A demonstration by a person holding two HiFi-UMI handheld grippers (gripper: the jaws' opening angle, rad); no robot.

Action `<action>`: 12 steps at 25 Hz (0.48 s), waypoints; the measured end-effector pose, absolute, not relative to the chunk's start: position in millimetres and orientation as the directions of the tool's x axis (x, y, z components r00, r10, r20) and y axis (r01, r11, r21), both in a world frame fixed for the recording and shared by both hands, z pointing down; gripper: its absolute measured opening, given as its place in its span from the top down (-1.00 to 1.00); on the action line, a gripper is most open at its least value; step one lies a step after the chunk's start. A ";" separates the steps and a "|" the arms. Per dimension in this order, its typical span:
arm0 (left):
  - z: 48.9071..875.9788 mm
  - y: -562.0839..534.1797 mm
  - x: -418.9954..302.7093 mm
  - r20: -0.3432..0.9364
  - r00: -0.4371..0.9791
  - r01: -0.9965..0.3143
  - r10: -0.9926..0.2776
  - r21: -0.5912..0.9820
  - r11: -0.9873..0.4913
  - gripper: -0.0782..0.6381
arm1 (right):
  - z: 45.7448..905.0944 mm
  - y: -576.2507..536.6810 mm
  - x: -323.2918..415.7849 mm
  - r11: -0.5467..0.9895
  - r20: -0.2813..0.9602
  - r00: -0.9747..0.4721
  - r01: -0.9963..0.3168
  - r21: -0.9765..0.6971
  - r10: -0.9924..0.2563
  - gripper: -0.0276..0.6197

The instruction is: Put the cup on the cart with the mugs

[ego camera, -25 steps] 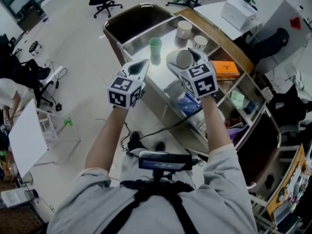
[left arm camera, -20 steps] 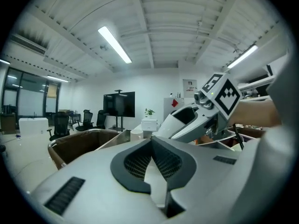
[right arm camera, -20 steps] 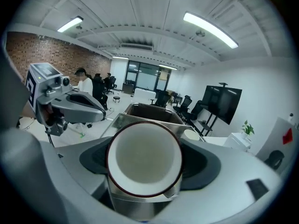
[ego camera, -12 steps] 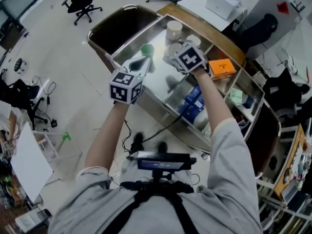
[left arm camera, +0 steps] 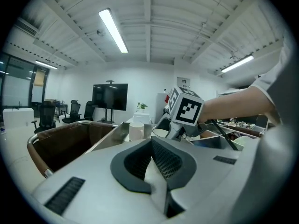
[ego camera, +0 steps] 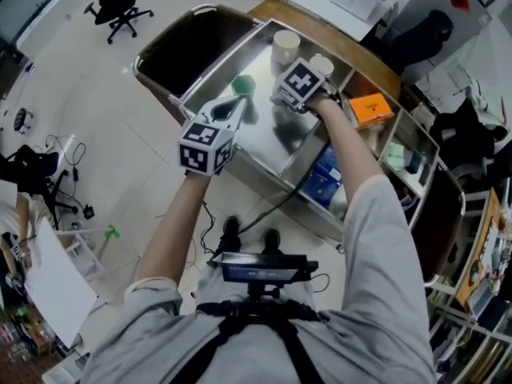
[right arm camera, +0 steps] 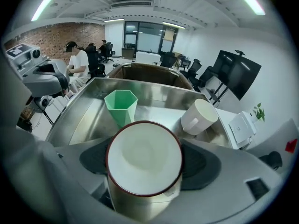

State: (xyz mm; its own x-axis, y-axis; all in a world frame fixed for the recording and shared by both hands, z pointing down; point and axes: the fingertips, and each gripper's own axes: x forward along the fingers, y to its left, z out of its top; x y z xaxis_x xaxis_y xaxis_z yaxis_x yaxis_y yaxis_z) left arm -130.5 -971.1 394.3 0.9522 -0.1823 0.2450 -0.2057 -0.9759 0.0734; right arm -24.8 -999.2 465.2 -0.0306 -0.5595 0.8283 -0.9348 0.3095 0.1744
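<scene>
The right hand-held gripper (ego camera: 282, 96) hung above the steel cart (ego camera: 268, 138) beside white mugs (ego camera: 286, 45), the left hand-held gripper (ego camera: 234, 109) near a green cup (ego camera: 242, 85)

Seen from the head view, the steel cart (ego camera: 276, 146) bears a green cup (ego camera: 242, 85) at nine o'clock of its top — a white mug (ego camera: 286, 45) at twelve.

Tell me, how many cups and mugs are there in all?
4. A red-rimmed cup held by the right gripper; a green cup standing on the steel cart; a white mug by its far edge; another white mug beside the gripper. More may be hidden.
</scene>
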 end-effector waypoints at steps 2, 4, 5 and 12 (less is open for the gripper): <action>396.4 -974.0 -131.2 0.248 0.953 -0.198 -0.173 0.079 -0.977 0.77 | 474.5 -997.0 -14.3 0.318 0.860 0.026 -0.923 0.215 -0.509 -0.38; 397.7 -977.1 -130.5 0.249 0.954 -0.191 -0.166 0.083 -0.978 0.77 | 484.0 -988.2 3.7 0.314 0.896 0.117 -0.910 0.269 -0.428 -0.38; 397.7 -978.5 -129.9 0.248 0.955 -0.190 -0.164 0.084 -0.978 0.77 | 488.3 -985.9 8.0 0.322 0.907 0.136 -0.905 0.278 -0.398 -0.38; 405.4 -985.2 -129.9 0.258 0.954 -0.184 -0.154 0.097 -0.978 0.77 | 504.6 -985.4 5.0 0.375 0.929 0.087 -0.898 0.230 -0.361 -0.39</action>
